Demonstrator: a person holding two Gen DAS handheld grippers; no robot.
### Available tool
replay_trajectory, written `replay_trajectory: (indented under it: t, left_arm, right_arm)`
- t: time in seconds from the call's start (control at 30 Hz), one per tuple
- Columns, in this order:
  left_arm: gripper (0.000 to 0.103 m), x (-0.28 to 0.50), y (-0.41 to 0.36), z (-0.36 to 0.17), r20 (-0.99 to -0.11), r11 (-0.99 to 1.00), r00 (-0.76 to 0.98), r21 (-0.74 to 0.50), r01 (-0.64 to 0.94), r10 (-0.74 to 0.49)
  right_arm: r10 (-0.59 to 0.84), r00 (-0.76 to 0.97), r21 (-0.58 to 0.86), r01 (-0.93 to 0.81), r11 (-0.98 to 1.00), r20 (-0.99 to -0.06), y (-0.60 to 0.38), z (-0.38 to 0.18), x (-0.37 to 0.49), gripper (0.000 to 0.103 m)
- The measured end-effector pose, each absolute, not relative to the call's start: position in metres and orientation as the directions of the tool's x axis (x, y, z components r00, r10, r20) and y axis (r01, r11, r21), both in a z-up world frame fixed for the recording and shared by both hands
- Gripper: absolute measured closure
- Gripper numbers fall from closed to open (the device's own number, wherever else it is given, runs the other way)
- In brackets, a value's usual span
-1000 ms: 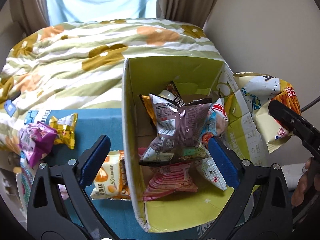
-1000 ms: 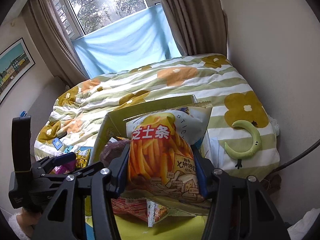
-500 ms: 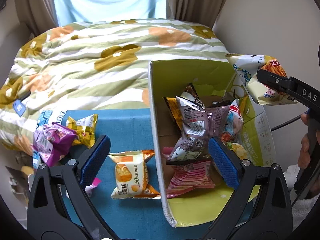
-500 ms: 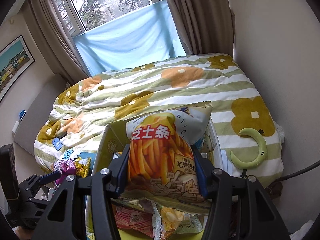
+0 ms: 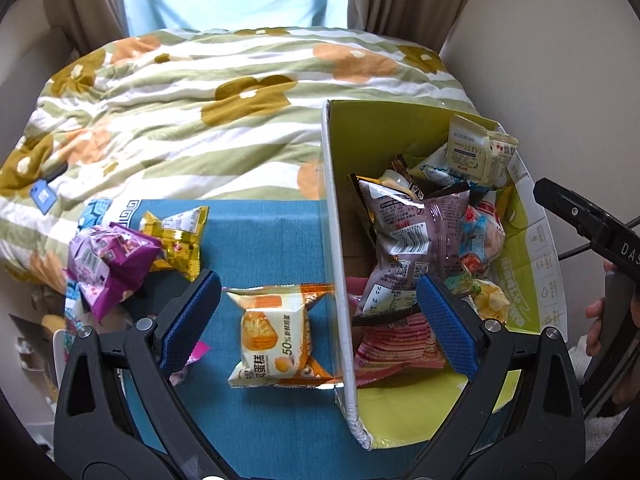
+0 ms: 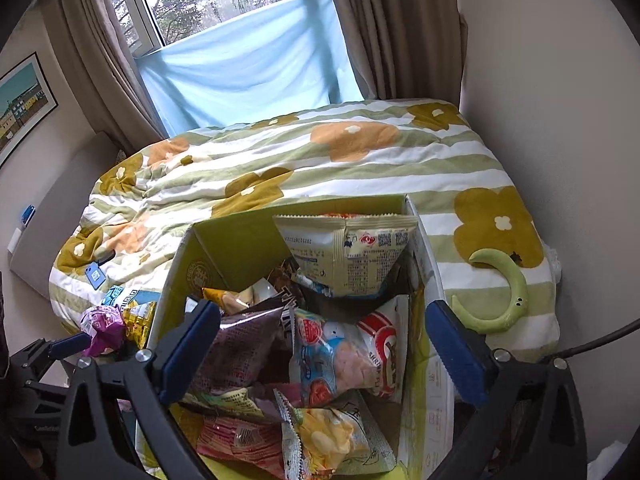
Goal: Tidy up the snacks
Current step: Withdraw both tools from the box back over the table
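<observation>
A yellow-green cardboard box (image 5: 334, 208) (image 6: 224, 248) holds several snack bags. A pale cheese-stick bag (image 6: 348, 256) (image 5: 476, 152) leans against its far wall, back side showing. My right gripper (image 6: 324, 344) is open and empty above the box. My left gripper (image 5: 316, 320) is open and empty above an orange egg-cake packet (image 5: 276, 336) lying on the blue cloth (image 5: 264, 240) just left of the box wall. A gold packet (image 5: 180, 236) and a purple packet (image 5: 108, 264) lie further left.
A green striped flowered duvet (image 5: 200, 100) covers the bed behind. A green crescent toy (image 6: 504, 296) lies on it right of the box. A wall stands at right, curtains and a window at the back.
My right gripper has opened and let go of the cheese-stick bag, which now rests in the box against the far wall. My left gripper has shifted left, over the egg-cake packet.
</observation>
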State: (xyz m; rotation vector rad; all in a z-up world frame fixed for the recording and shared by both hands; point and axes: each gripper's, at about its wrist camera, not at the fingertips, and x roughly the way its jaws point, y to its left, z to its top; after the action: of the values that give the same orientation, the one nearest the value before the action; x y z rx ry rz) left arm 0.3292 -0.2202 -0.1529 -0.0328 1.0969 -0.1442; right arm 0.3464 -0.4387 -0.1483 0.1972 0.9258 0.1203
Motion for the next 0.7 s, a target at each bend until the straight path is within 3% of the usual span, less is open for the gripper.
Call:
replay_trajectory:
  t: [0.3, 0.7]
  left_arm:
    - [0.005, 0.305, -0.220, -0.122, -0.848, 0.992, 0.515, -0.090, 0.093, -0.125]
    - [0.005, 0.235, -0.194, -0.067, -0.766, 0.998, 0.641, -0.049, 0.030, -0.057]
  right_arm:
    - [0.184, 0.613, 0.196, -0.048, 0.979, -0.768, -0.437, -0.125, 0.320, 0.001]
    - [0.209, 0.696, 0.179, -0.116, 0.977, -0.687, -0.429, -0.077, 0.271, 0.001]
